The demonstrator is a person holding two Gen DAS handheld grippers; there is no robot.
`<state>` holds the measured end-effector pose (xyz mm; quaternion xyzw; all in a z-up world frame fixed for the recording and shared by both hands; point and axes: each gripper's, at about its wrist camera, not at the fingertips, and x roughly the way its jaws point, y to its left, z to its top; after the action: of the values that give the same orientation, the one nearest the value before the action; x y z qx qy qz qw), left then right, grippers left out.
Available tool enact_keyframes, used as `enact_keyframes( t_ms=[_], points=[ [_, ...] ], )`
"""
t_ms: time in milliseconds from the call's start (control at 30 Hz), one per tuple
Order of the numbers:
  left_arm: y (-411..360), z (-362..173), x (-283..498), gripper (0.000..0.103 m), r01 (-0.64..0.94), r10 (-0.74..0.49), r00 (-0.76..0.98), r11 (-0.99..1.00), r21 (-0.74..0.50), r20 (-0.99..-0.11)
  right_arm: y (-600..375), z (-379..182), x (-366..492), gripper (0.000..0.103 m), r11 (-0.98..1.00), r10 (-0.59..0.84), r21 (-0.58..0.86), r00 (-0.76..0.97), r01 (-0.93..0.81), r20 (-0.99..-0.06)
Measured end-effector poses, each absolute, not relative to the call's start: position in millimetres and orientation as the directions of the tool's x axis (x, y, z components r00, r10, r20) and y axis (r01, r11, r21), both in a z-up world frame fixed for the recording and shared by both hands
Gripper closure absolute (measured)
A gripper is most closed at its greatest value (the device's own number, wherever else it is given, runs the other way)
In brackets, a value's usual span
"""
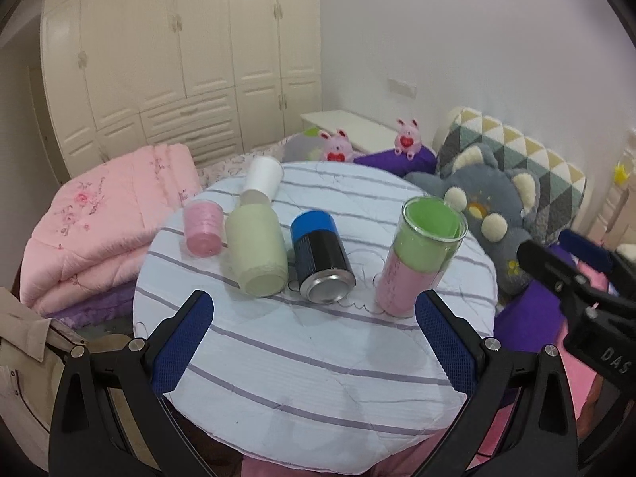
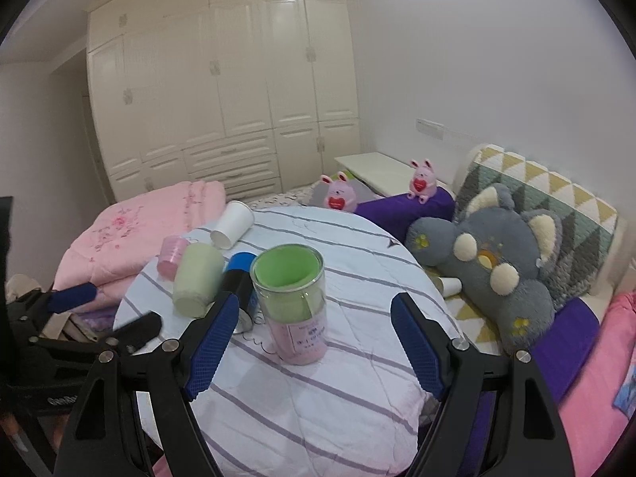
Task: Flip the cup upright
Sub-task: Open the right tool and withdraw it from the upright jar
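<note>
Cream panelled wardrobe doors (image 2: 222, 91) fill the far wall of a bedroom, and a folded pink floral quilt (image 1: 99, 230) lies on the bed to the left. Nearer the cameras stands a round table covered with a white cloth with purple stripes (image 1: 318, 357).

On this cloth the clear glass cup lined with green and pink paper (image 2: 292, 302) stands upright, mouth up, on the right side of the group of items. Left of it a blue-and-black metal can (image 1: 321, 258) lies on its side, its silver end toward the camera. Just beside the can lies a pale green cylindrical cup (image 1: 256, 252), also on its side, with a white paper cup (image 1: 262, 183) lying behind it and a small pink plastic cup (image 1: 202, 228) to its left.

A grey plush toy with cream ears (image 2: 489, 266) rests off the table's right edge against a triangle-patterned cushion (image 2: 556, 206), and two small pink plush rabbits (image 2: 342, 194) sit farther back.

Both grippers hover over the near part of the table — each with its jaws spread wide and nothing between them. The left gripper (image 1: 314, 342) faces the can and the green cup; the right gripper (image 2: 314, 342) frames the clear cup without touching it.
</note>
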<state>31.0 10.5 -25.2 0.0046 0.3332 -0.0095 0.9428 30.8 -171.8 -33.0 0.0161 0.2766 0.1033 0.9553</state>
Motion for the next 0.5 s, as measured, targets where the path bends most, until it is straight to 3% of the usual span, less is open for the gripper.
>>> enact_keyframes(
  t_ms=[500],
  points=[
    [18.6,-5.9,3.1,0.0,0.036,-0.041,0.863,0.999,-0.018,-0.503,-154.4,-30.8,10.7,0.023,0.981,0.192,0.062,0.849,-0.186,-0.493]
  ],
)
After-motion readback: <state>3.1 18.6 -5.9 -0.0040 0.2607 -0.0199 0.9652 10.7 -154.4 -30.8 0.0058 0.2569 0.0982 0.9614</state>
